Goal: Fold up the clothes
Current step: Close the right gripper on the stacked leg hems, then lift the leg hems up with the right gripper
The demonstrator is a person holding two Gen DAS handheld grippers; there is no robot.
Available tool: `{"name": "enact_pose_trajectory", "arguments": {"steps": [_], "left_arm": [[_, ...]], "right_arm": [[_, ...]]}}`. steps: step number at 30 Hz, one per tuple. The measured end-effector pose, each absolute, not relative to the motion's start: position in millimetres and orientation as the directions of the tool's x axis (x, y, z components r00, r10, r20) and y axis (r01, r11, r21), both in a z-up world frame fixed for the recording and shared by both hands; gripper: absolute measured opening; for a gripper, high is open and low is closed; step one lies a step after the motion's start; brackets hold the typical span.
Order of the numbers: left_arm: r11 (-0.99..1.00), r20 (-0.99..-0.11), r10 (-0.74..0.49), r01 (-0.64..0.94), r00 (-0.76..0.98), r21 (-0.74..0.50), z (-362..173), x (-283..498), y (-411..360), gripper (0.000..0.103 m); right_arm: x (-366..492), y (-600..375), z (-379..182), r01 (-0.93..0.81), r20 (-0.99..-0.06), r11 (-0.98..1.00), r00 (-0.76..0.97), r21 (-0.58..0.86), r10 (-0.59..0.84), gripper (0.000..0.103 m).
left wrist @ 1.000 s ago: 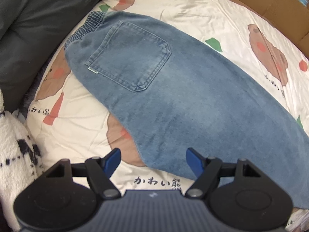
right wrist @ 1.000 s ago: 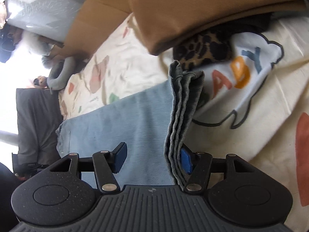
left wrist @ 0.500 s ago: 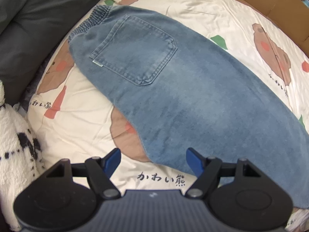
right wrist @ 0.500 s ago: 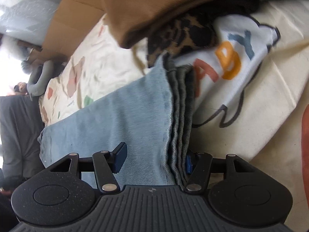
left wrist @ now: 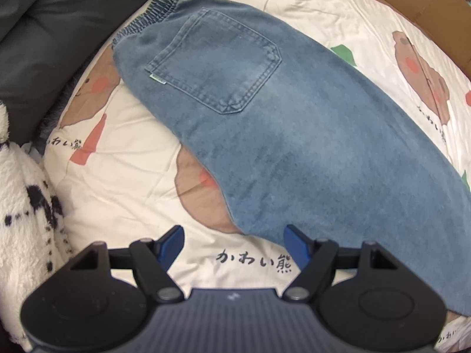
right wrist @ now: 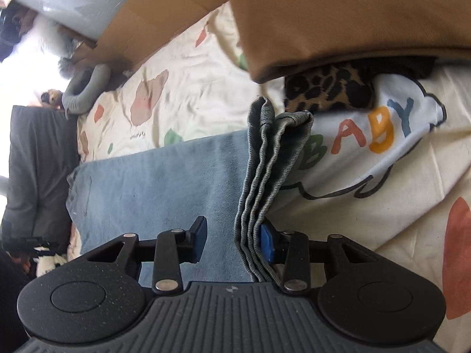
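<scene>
The blue denim jeans (left wrist: 294, 135) lie flat on a bed, spread across a cream bedsheet (left wrist: 123, 176) printed with brown bears, red and green shapes and some script. The elastic waistband (left wrist: 147, 20) sits toward the top left of the left wrist view, with 1 back pocket (left wrist: 217, 64) facing up, and the leg runs down toward the lower right. In the right wrist view the far end of the jeans is bunched into several upright layers, a gathered hem (right wrist: 270, 182) that rises off the sheet. The right tool (right wrist: 232, 239) has that stack between its 2 blue pads: the right pad (right wrist: 267, 242) lies against the fabric while the left pad stands clear of it, so the jaws, which have just been closing, are at a middling gap and do not yet pinch the cloth. The left tool (left wrist: 232, 244) hangs over the near edge of the jeans, pointing down, its jaws wide and holding nothing. Just beyond the hem lies a white garment lettered "BABY" (right wrist: 374, 135), with a leopard-print piece (right wrist: 326, 91) and a tan cloth (right wrist: 338, 17) stacked above it. A dark grey cushion (left wrist: 44, 29) and a white fluffy toy with black marks (left wrist: 23, 211) border the bed's left side, and brown cardboard (left wrist: 412, 3) edges the far side.
</scene>
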State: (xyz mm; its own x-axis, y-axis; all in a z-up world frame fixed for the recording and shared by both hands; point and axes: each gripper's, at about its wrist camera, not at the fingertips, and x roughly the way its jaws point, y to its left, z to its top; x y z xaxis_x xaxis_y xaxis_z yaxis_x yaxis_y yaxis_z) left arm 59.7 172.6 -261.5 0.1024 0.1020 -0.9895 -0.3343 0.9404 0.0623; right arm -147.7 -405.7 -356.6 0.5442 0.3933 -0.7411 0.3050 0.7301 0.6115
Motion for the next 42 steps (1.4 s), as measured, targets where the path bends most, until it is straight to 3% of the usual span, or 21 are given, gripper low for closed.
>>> {"name": "enact_pose_trajectory", "arguments": {"steps": [12,21,27,29,33,39,42], "left_arm": [[0.94,-0.99,0.101,-0.337,0.094,0.064,-264.1,57.0,173.1,0.076],[0.945,-0.991,0.1,-0.321,0.091,0.066,-263.8,55.6,174.4,0.076],[0.94,-0.99,0.11,-0.332,0.086,0.075,-261.6,51.5,181.1,0.076],[0.939,-0.99,0.111,-0.336,0.084,0.077,-261.6,50.3,183.1,0.076],[0.938,-0.991,0.108,-0.338,0.081,0.075,-263.5,49.3,183.4,0.076],[0.942,-0.992,0.099,-0.329,0.084,0.066,-265.3,50.2,178.6,0.076],[0.943,-0.992,0.093,-0.328,0.09,0.058,-264.7,51.5,176.7,0.076]], "right_arm": [[-141.2,-389.3,-350.2,0.308,-0.783,0.775,0.512,0.551,0.353,0.041],[-132.5,-406.5,-397.0,0.419,-0.801,0.717,0.499,0.557,0.331,0.046],[-140.4,-422.2,-422.7,0.448,-0.749,0.618,0.531,0.646,0.397,0.045],[-142.8,-426.1,-426.6,0.445,-0.727,0.59,0.541,0.674,0.422,0.042],[-141.9,-427.5,-432.3,0.441,-0.73,0.591,0.516,0.675,0.448,0.018],[-134.9,-426.4,-436.7,0.442,-0.742,0.602,0.483,0.665,0.465,0.019],[-132.7,-425.5,-435.6,0.444,-0.753,0.613,0.468,0.653,0.463,0.01]]}}
